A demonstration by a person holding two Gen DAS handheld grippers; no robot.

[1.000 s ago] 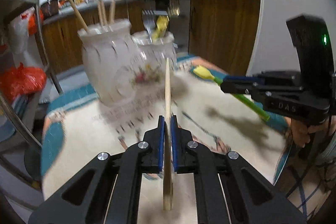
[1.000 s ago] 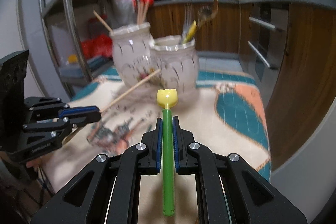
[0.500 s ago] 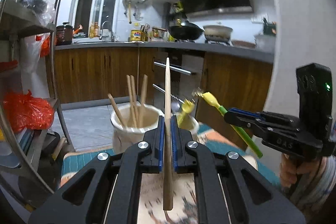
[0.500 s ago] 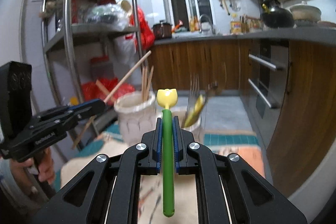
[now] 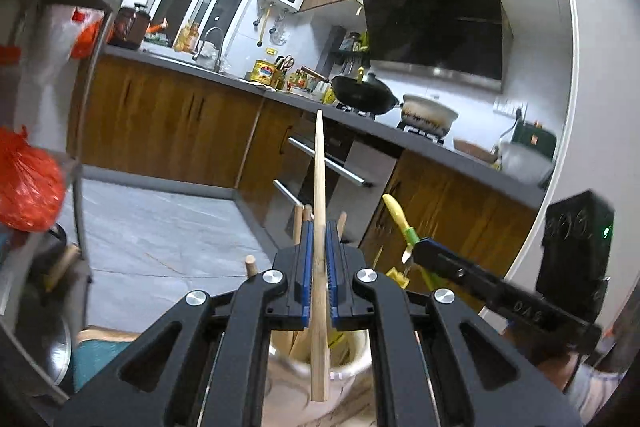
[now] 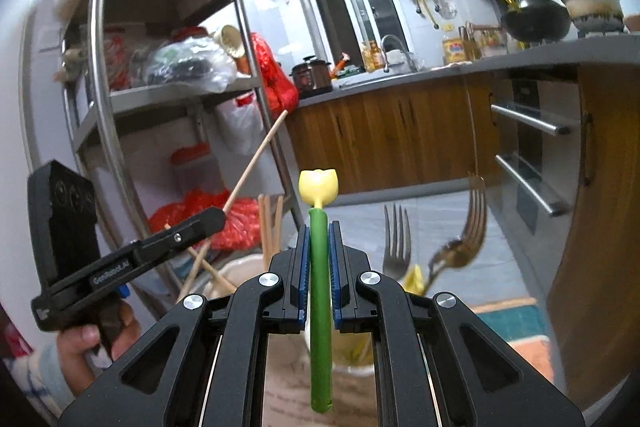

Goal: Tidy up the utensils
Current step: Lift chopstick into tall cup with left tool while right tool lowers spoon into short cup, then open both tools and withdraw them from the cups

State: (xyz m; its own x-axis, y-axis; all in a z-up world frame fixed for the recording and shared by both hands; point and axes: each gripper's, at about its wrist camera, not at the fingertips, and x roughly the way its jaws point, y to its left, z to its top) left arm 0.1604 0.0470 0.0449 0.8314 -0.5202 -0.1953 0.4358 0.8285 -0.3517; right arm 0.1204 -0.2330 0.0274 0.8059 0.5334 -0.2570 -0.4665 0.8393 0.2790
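the left gripper (image 5: 319, 259) is clamped on a wooden chopstick (image 5: 319, 195) above the chopstick jar (image 6: 244, 273); light, stiff and smooth, it likely pivots unless gripped mid-shaft. the right gripper (image 6: 319, 259) pinches a green tulip-topped plastic utensil (image 6: 319, 227) over the fork jar (image 6: 352, 371).

The white ceramic utensil jar (image 5: 320, 367) sits mostly hidden behind the black left gripper (image 5: 319, 227); the patterned tablecloth (image 6: 508, 319) is blurred, cut off

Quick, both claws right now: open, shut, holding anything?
Left claw: shut on the long tapered wooden chopstick.
Right claw: shut on the green plastic utensil with a yellow tulip-shaped end.
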